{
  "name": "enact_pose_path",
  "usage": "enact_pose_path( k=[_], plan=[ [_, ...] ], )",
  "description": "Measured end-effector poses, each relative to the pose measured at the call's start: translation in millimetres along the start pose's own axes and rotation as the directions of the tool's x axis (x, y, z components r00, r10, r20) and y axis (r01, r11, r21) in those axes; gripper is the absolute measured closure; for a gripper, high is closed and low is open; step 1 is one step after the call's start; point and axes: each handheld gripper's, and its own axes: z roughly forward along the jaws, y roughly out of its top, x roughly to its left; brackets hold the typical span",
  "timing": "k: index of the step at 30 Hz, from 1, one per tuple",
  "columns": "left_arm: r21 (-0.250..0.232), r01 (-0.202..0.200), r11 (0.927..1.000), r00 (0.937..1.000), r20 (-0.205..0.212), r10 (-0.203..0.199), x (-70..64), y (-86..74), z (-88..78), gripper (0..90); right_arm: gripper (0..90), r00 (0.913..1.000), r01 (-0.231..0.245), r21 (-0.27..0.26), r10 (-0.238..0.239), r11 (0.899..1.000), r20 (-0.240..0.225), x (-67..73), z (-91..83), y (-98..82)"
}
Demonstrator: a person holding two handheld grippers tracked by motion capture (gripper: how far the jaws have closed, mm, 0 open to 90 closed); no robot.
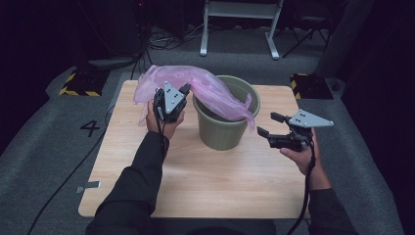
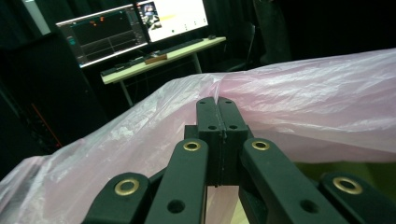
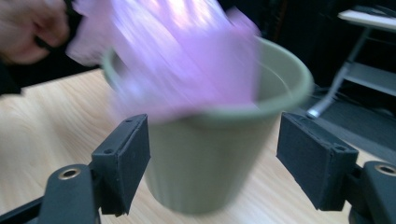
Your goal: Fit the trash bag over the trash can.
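A green plastic bin (image 1: 225, 132) stands upright on the wooden table (image 1: 220, 191). A thin pink plastic bag (image 1: 195, 81) drapes from the bin's left side across its mouth, one end hanging inside at the right rim. My left gripper (image 1: 182, 90), left of the bin, is shut on the bag's edge. Its pads pinch the film (image 2: 299, 93) at my left gripper (image 2: 217, 100). My right gripper (image 1: 266, 125) hovers open to the right of the bin, nothing between its pads. In the right gripper view, blurred, my right gripper (image 3: 215, 140) faces the bin (image 3: 205, 172) and bag (image 3: 182, 56).
The table sits on grey floor marked with a 4 (image 1: 90, 128). Yellow-black striped blocks (image 1: 80, 83) (image 1: 311, 85) lie beyond its far corners, a white frame (image 1: 240, 24) behind. A cable (image 1: 73, 171) runs along the left. A desk with monitors (image 2: 130, 28) stands farther off.
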Motion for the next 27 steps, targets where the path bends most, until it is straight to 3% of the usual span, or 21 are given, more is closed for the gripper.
enact_pose_path(
  k=[4, 5, 7, 10, 13, 18, 22, 24, 27],
  plan=[
    [0.008, 0.002, 1.0, 1.0, -0.004, -0.002, 2.2, -1.6, 0.4, 89.7, 23.8, 0.9968, 0.039, -0.021, -0.041, 0.999, -0.068, 11.3, 15.4, 22.5],
    [0.012, -0.002, 0.9999, 1.0, -0.008, 0.002, 3.9, -2.2, -0.1, 89.7, 24.7, 0.9967, 0.052, -0.008, -0.053, 0.999, -0.061, 12.8, 19.9, 26.8],
    [0.009, 0.004, 0.9999, 0.9999, -0.016, -0.004, 6.4, -3.3, -1.8, 89.7, 34.9, 0.9974, 0.065, 0.004, -0.065, 0.998, -0.03, 13.0, 28.3, 33.4],
    [0.008, 0.001, 1.0, 0.9997, -0.022, -0.001, 10.2, -3.8, -5.1, 89.7, 57.2, 0.9988, 0.049, 0.014, -0.049, 0.999, -0.008, 6.2, 39.4, 41.3],
    [0.004, -0.004, 1.0, 0.9997, -0.023, 0.005, 10.8, -3.1, -6.6, 89.7, 66.3, 0.9968, 0.079, 0.05, -0.08, 0.996, 0.005, 4.6, 48.4, 44.7],
    [-0.011, -0.011, 0.9999, 0.9996, -0.028, 0.01, 10.1, -1.3, -9.2, 89.8, 85.2, 0.9968, 0.078, 0.1, -0.079, 0.992, 0.004, 0.1, 63.4, 45.8],
    [-0.022, -0.017, 0.9996, 0.9995, -0.028, 0.016, 9.9, 0.9, -11.5, 89.7, 85.1, 0.9979, 0.064, 0.142, -0.062, 0.988, -0.015, -1.2, 73.2, 47.9],
    [-0.02, -0.025, 0.9995, 0.9994, -0.025, 0.025, 9.8, 2.3, -12.0, 89.7, 79.0, 0.9985, 0.053, 0.158, -0.049, 0.986, -0.026, -1.6, 76.0, 49.9],
    [-0.027, -0.029, 0.9992, 0.9995, -0.014, 0.029, 7.1, 4.2, -12.6, 89.7, 68.5, 0.9981, 0.061, 0.197, -0.061, 0.979, -0.004, 0.2, 82.4, 51.8]
  ],
)
